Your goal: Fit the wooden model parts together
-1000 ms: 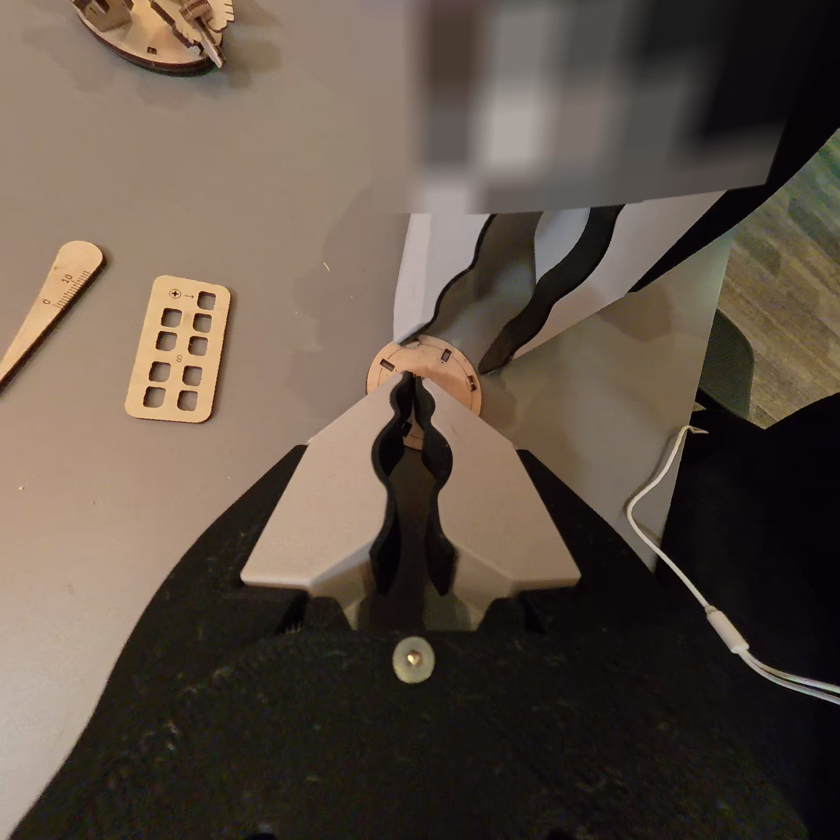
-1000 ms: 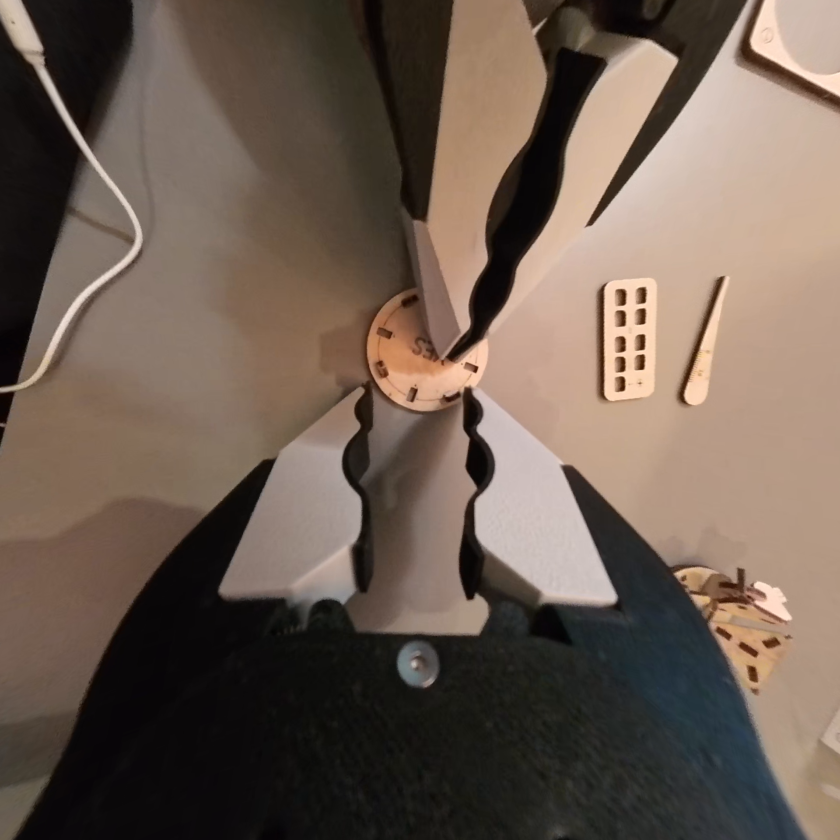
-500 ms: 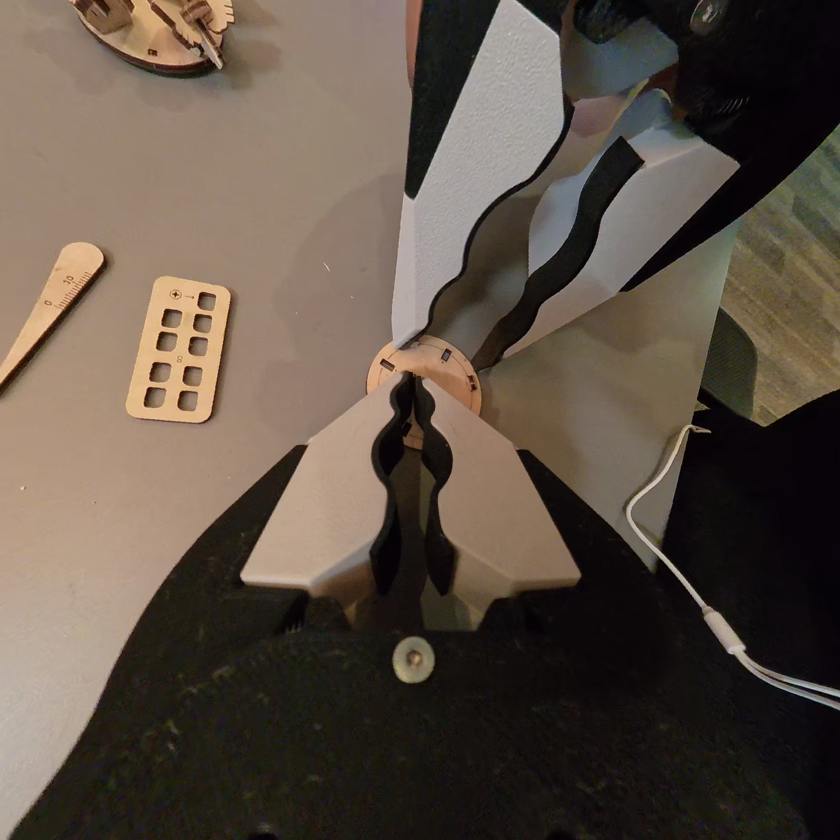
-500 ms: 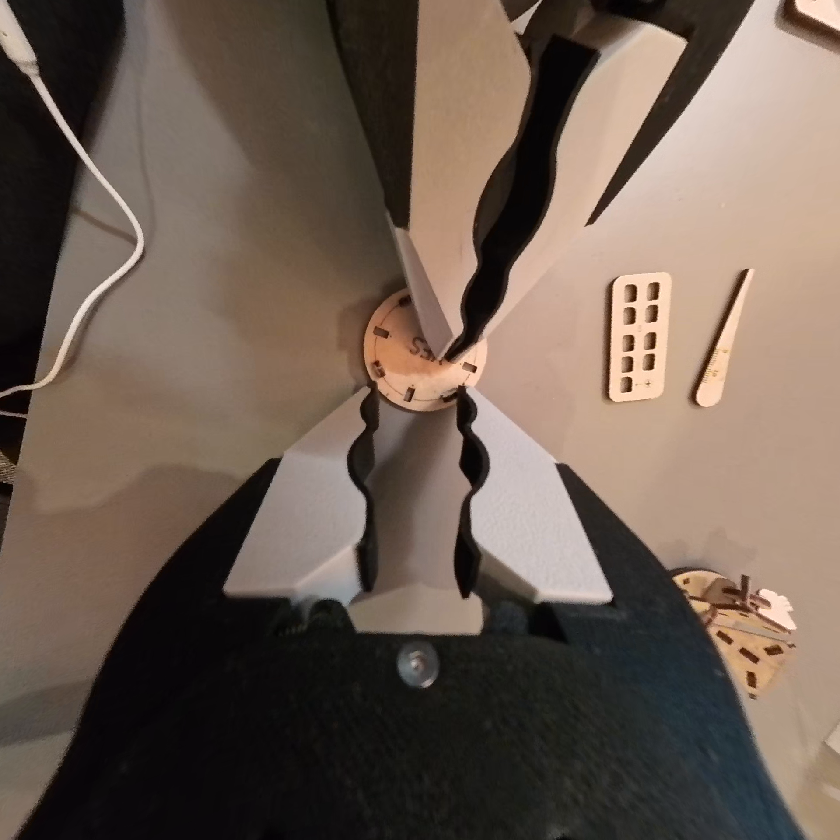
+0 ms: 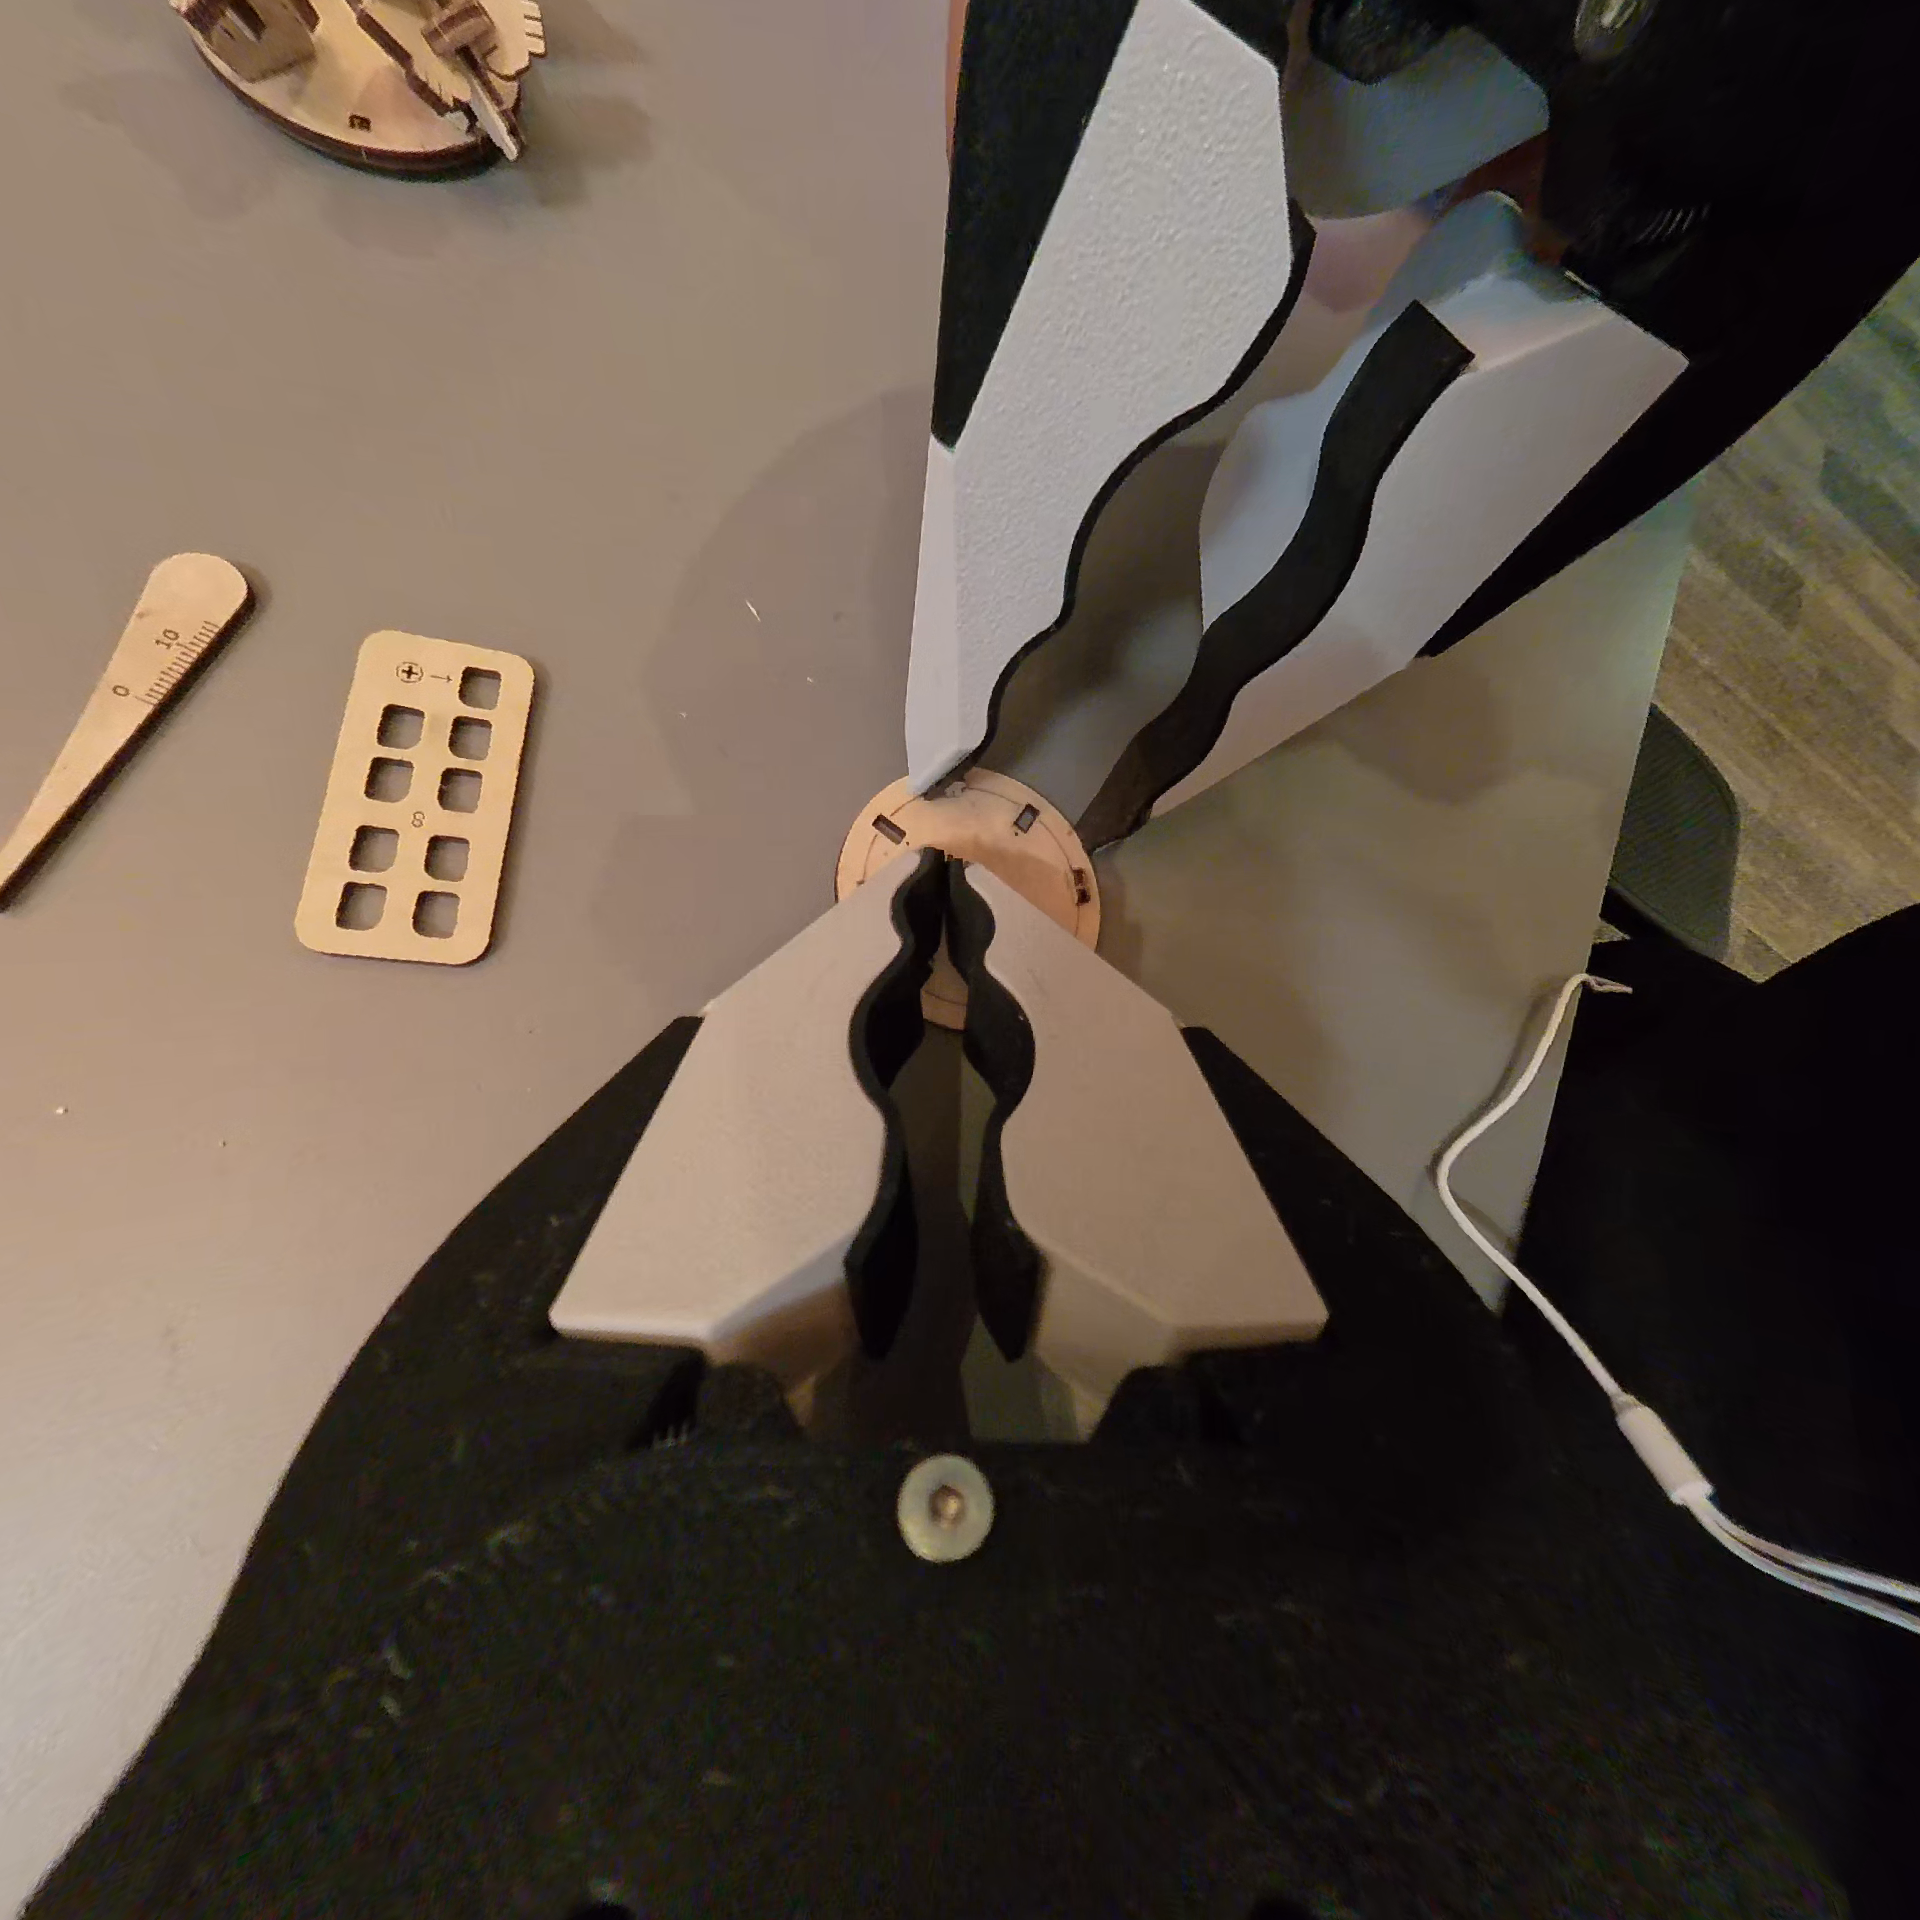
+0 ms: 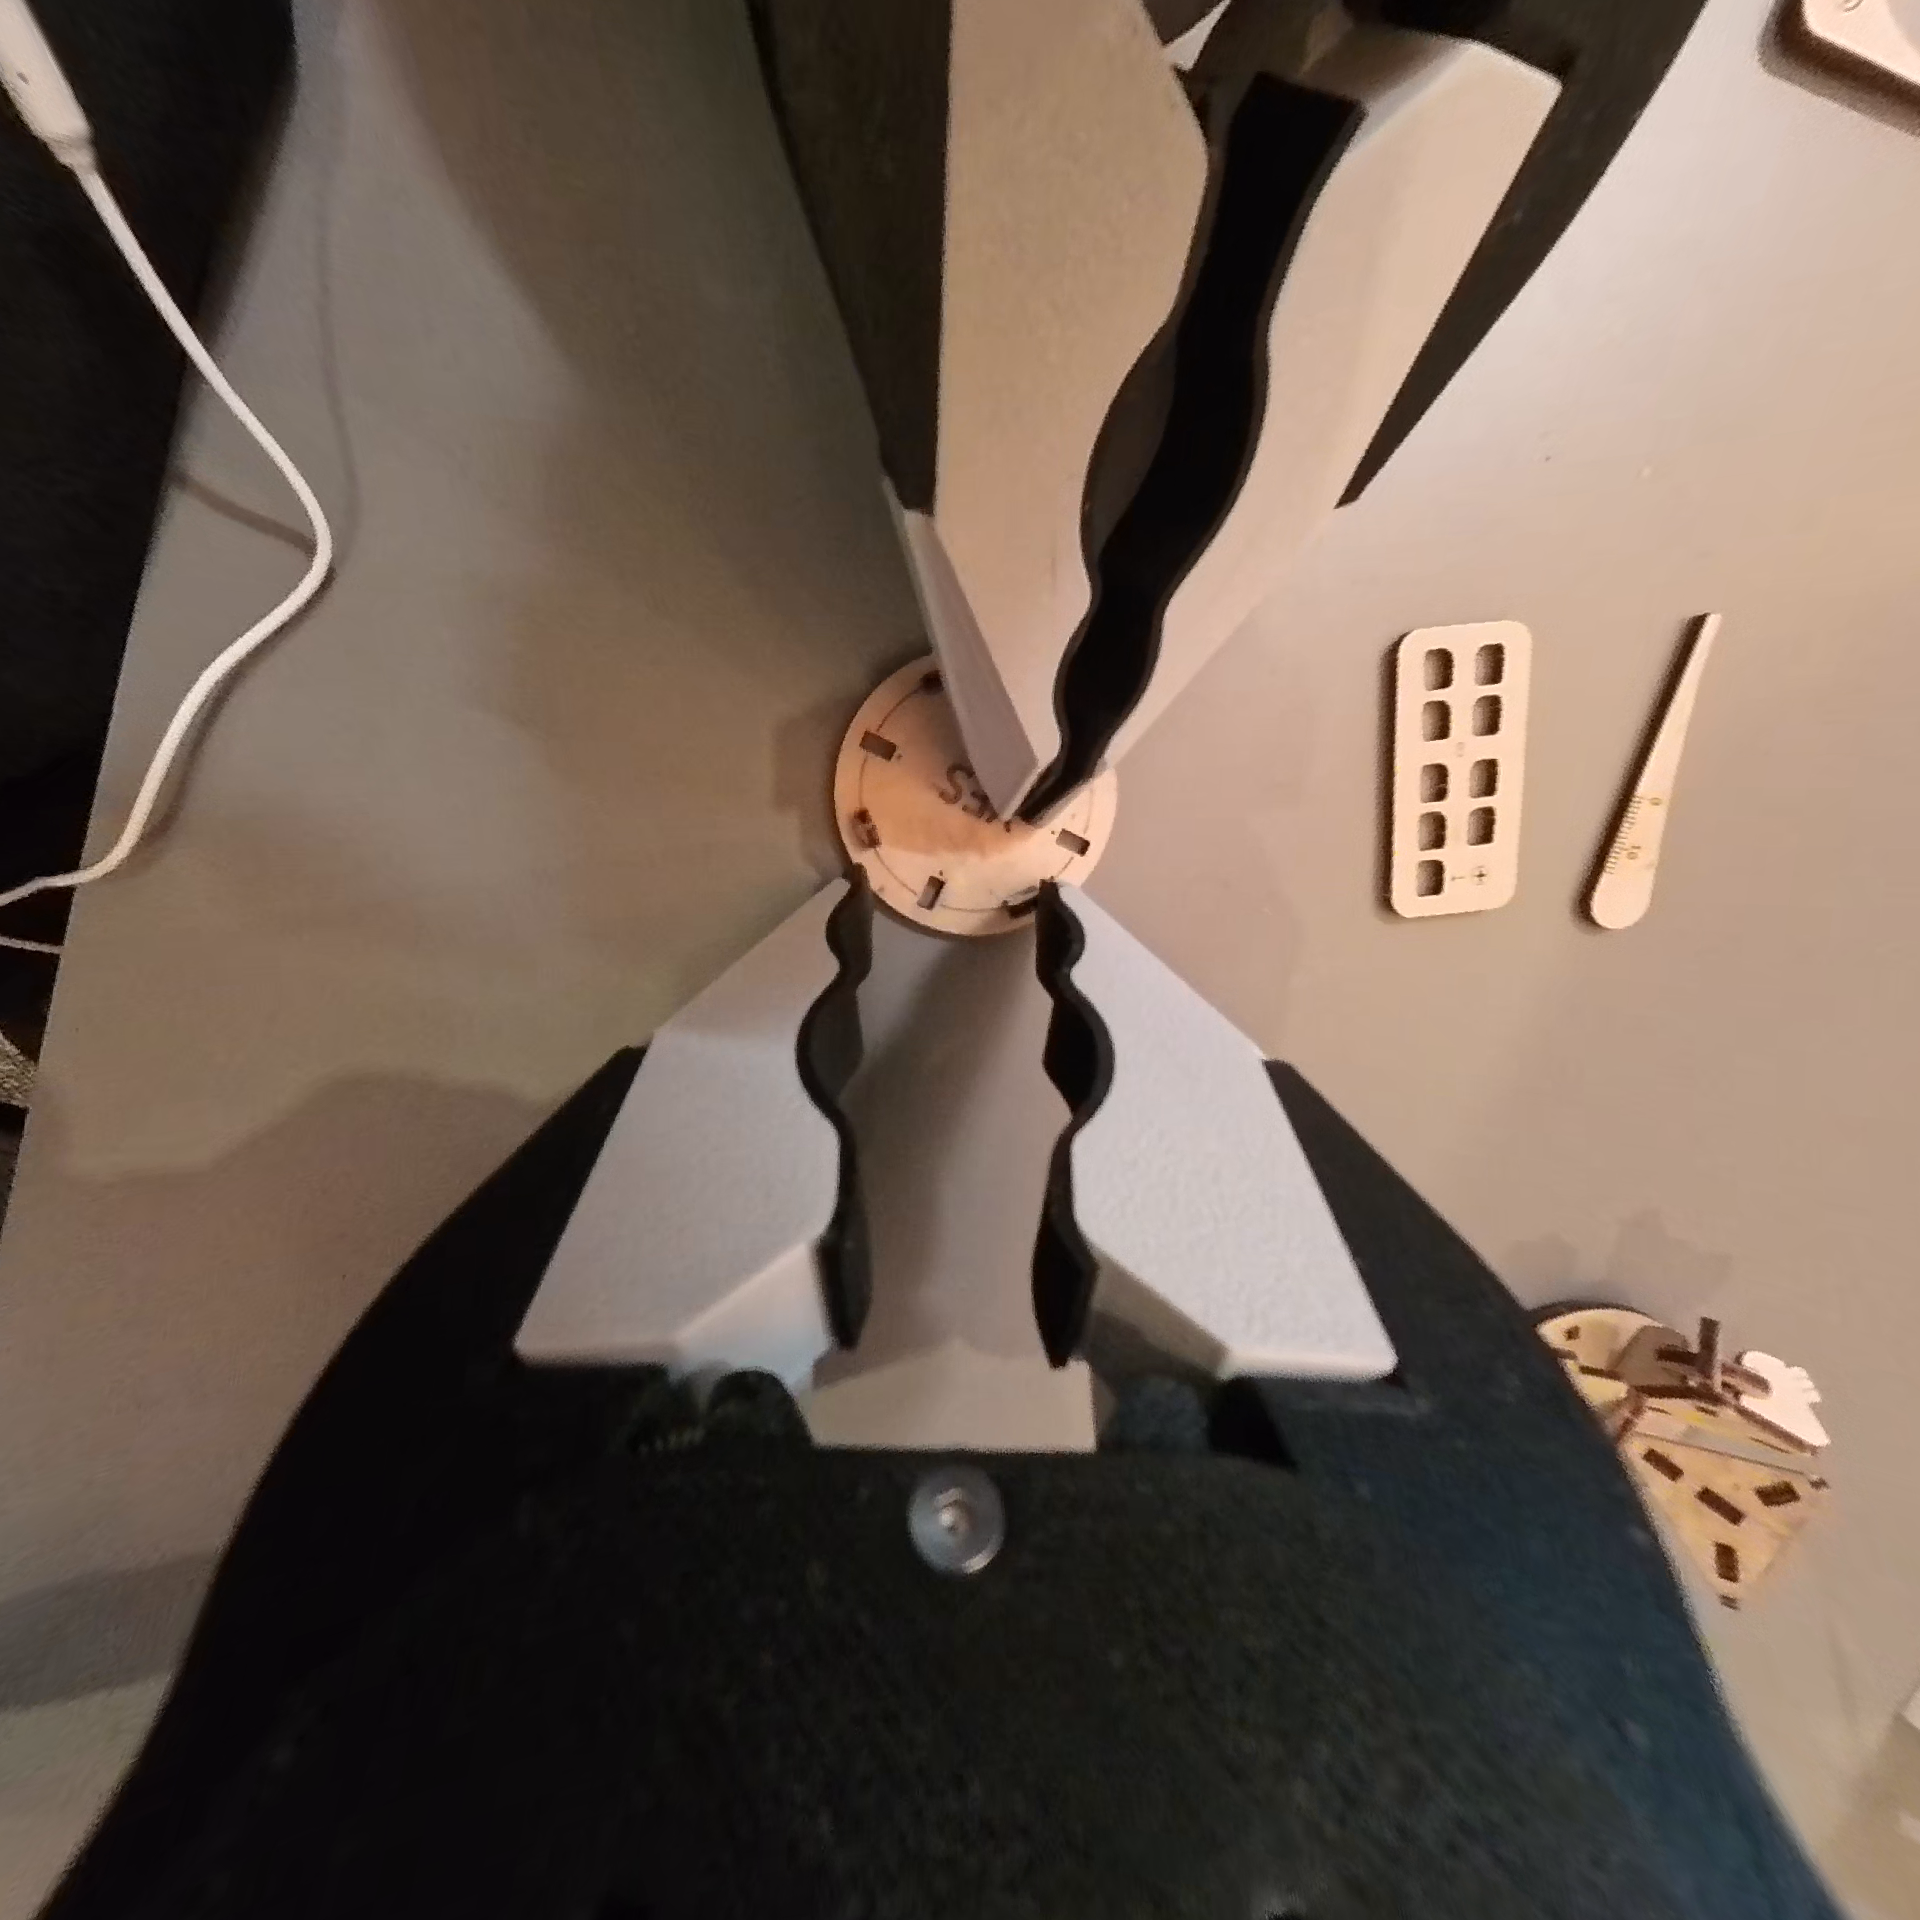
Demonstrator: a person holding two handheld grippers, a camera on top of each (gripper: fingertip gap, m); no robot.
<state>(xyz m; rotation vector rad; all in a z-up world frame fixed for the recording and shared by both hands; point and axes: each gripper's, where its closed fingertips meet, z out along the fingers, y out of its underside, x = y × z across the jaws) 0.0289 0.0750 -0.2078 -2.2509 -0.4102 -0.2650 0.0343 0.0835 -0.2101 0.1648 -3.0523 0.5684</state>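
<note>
wooden disc [image 5: 966, 847]: a small round plywood piece with little rectangular slots around its rim and some burnt-in marking on its face, lying flat on the grey table [image 5: 520, 416] near the table's edge. both tongs meet over it from opposite sides.

left gripper [image 5: 940, 854] has its black wavy pads brought fully together, tips pressing down on the disc's face close to the middle; nothing sits between the pads, so it looks like a pin-down rather than a pinch. right gripper [image 6: 951, 894] stands partly open, one tip just outside the disc's rim on one side and the other at or over the rim on the other, straddling the near part of the disc. whether its pads press on the edge yet i cannot tell; a sliver of space seems left, so i count it as not gripping.

as a judgement: the disc looks light, thin and stiff, with a smooth flat face, so it would slide on the table easily and is hard to lift from flat. the best hold seems to be across the rim, edge to edge, with the other tip holding it still. thin plywood near the slots could chip if squeezed hard.

farther out lie a wooden card with ten square holes [image 5: 416, 795], a tapered wooden gauge stick [image 5: 114, 717], a half-built wooden model on a round base [image 5: 364, 73], and a white cable [image 5: 1538, 1299] by the table's edge.
</note>
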